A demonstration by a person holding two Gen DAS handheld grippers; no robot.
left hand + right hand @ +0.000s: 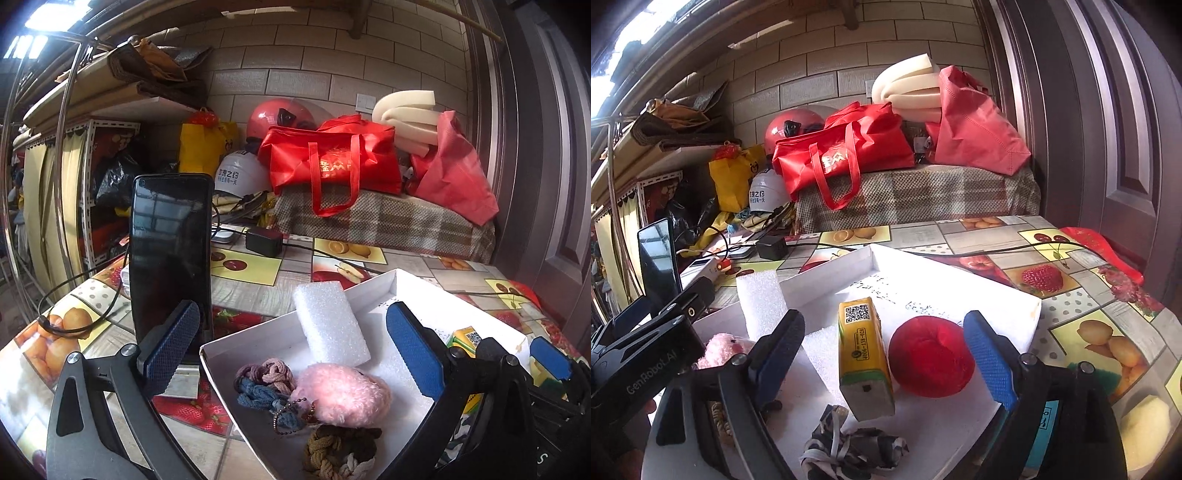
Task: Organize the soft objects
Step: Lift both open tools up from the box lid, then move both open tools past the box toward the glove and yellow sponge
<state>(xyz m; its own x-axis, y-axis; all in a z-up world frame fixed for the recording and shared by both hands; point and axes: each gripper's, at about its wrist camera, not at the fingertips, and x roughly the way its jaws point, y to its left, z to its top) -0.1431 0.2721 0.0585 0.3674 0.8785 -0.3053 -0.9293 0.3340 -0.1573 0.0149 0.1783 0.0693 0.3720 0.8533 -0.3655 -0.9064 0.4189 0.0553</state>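
Both tools gape over the white tray [1030, 314] on the desk [1071, 295], gripping nothing. The left tool [291, 347] frames the pink plush [343, 391] at 6 o'clock, with the foam block [330, 323] between its fingers. The right tool [886, 350] straddles the yellow carton [864, 354] and red ball [931, 356].

A white cardboard box [258, 334] with a matt finish holds a grainy white foam block [330, 325], a fluffy pink plush [343, 391] and braided cloth hair ties [264, 376]. The counter [1071, 266] wears glossy printed oilcloth. The tissue pack [864, 354] has shiny plastic wrap.
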